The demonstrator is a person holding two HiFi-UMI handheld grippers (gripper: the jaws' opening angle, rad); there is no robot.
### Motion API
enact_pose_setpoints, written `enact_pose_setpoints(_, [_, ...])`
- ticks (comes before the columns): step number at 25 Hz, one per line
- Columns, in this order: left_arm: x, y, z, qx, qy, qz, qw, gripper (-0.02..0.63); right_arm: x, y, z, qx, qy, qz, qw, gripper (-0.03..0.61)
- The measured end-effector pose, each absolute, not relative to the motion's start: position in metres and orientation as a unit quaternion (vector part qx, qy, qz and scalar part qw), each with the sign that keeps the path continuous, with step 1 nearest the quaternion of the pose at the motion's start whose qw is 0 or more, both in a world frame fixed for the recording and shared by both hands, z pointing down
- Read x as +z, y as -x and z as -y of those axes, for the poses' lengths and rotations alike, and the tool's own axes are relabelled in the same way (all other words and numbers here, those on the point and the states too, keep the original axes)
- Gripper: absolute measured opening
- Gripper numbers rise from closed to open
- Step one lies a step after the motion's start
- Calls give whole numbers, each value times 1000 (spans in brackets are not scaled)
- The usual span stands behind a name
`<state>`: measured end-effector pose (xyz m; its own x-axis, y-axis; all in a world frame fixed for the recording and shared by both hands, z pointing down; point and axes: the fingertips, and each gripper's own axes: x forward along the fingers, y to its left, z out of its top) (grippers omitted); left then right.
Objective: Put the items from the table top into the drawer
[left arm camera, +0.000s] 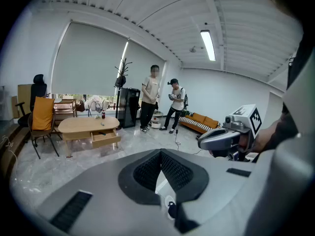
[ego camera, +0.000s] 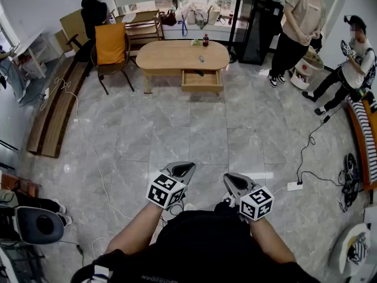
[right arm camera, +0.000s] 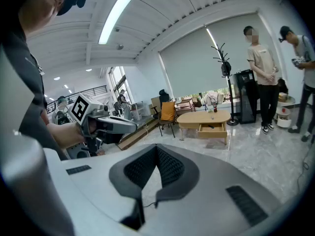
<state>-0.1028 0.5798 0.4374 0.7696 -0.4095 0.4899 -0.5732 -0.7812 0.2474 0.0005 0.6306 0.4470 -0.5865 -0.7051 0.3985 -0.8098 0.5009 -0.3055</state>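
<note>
Left gripper (ego camera: pixel 187 167) and right gripper (ego camera: pixel 227 178) are held empty, jaws pressed together; the oval table (ego camera: pixel 177 55) at twelve o'clock must first be approached.

A grey tiled floor (ego camera: pixel 194 128) fills the room. At the left stands a chair (ego camera: pixel 111 46) with an orange cushion, and a black office chair (ego camera: pixel 94 10) is behind it. Long wooden planks (ego camera: pixel 50 119) lie along the left side. A black cabinet (ego camera: pixel 259 25) stands at the back, with a coat stand (left arm camera: pixel 121 73) by it. A person (ego camera: pixel 300 25) in a beige top stands just beside the cabinet, and a second person (ego camera: pixel 352 69) leans forward further right. A white power strip (ego camera: pixel 294 186) lies on the floor.
</note>
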Motion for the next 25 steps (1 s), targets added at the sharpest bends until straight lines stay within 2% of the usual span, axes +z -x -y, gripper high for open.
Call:
enact_pose_setpoints(17, [443,107,-583,221,-920,256,200,5,445,5,-629,229,-449,857,111,5])
enact_pose_setpoints(25, [459,110,-583,232,-915,252,211,5,453,20,-626,208,-420,873,135,5])
